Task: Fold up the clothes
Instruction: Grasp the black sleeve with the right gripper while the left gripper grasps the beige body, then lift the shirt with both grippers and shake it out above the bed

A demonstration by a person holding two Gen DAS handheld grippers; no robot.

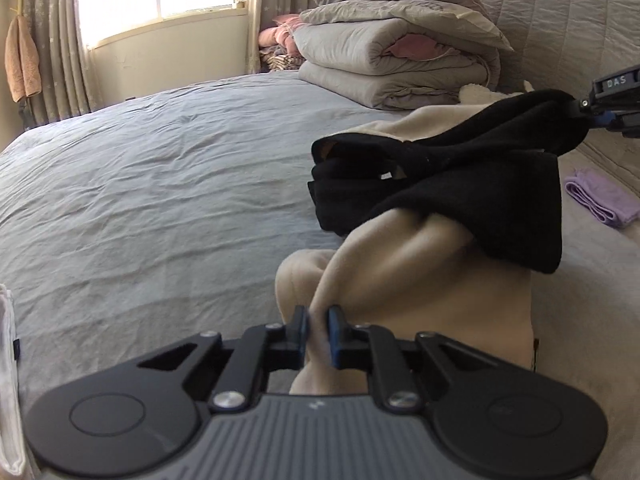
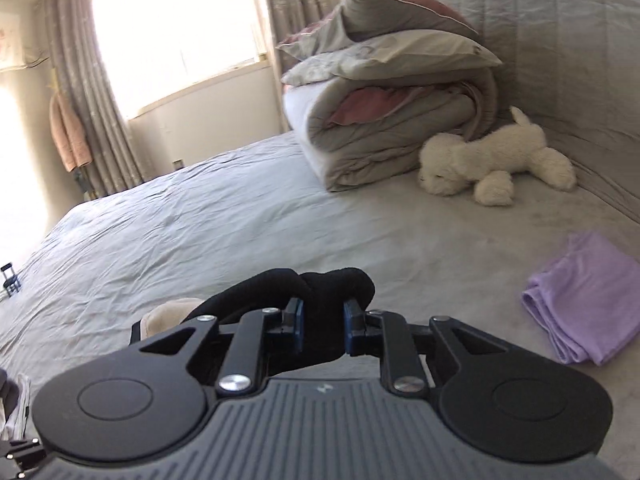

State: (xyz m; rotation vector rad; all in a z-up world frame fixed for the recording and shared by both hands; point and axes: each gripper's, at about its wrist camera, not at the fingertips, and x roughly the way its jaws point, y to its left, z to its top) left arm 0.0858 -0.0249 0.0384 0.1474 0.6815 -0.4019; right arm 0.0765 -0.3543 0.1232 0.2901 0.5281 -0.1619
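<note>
The left gripper (image 1: pixel 318 334) is clamped on the beige part of the garment (image 1: pixel 460 168); the right gripper (image 2: pixel 323 326) is clamped on its black part. The garment is held raised above the bed (image 1: pixel 140 184), near the folded purple cloth (image 2: pixel 588 300). No fold is yet made.

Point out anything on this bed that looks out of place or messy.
The black garment lies bunched over the beige garment, both unfolded; the right gripper pinches the black, the left gripper the beige. A plush toy lies tipped over beside the bedding stack. Nothing looks damaged.
</note>
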